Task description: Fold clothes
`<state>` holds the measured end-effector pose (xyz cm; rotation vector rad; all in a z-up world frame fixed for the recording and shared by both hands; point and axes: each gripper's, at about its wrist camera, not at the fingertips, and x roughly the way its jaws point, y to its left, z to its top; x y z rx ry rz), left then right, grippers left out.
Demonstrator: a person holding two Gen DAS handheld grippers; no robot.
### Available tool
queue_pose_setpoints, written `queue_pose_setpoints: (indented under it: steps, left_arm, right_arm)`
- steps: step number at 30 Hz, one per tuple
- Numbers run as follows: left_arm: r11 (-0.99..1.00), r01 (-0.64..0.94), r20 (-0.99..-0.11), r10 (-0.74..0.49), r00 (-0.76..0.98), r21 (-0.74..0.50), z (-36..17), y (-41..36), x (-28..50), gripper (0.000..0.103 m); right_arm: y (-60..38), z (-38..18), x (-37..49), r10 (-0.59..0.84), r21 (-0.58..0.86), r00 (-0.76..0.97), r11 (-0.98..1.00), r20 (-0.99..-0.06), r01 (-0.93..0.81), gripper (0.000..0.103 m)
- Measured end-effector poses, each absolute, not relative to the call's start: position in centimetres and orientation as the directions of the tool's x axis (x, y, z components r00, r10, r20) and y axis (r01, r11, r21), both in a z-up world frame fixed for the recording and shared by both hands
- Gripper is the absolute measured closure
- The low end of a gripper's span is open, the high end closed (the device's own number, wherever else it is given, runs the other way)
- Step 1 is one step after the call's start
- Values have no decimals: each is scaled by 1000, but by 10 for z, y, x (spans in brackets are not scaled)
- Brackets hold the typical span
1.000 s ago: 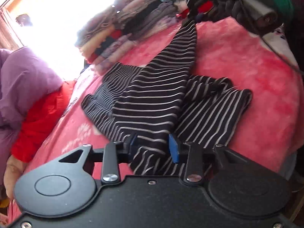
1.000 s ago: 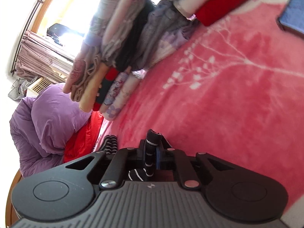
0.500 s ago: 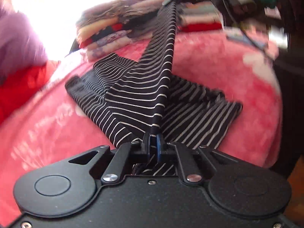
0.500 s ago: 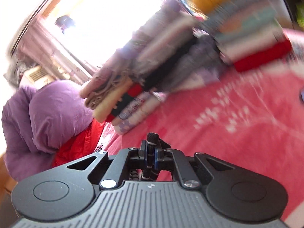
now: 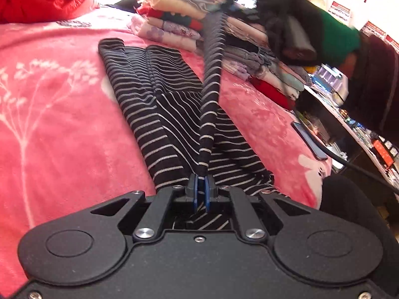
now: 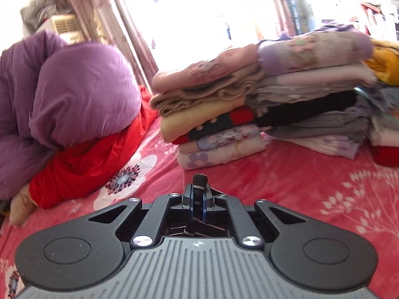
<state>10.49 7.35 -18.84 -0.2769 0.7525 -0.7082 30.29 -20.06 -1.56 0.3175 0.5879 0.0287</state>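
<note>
Pink floral bedspread carries our striped garment. We keep its edge taut between the left claw and right claw (both clenched on fabric), likely so the fold lands straight beside the folded stack.

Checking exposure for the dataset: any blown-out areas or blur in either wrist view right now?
Right wrist view: the window is blown to white, and the folded clothes stack is slightly soft. Left wrist view: a small clipped patch at top, motion blur on the green-sleeved arm; the striped garment is sharp.
</note>
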Motion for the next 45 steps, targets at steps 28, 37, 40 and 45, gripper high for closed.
queue_pose_setpoints:
  steps: [28, 37, 40, 45]
  left_arm:
    - [651, 371, -500, -753, 428, -662, -202, 99, 129, 98]
    - [657, 347, -501, -744, 442, -669, -199, 102, 125, 71]
    - [682, 338, -504, -717, 481, -649, -194, 104, 123, 71]
    - [714, 268, -491, -658, 571, -647, -187, 113, 122, 71]
  right_arm:
    - [-82, -65, 378, 261, 164, 699, 965, -666, -204, 63]
    - [-153, -63, 285, 305, 143, 736, 950, -605, -277, 60]
    - [-164, -91, 243, 325, 138, 714, 941, -620, -309, 63]
    - [-191, -128, 176, 352, 214, 691, 936, -632, -280, 69]
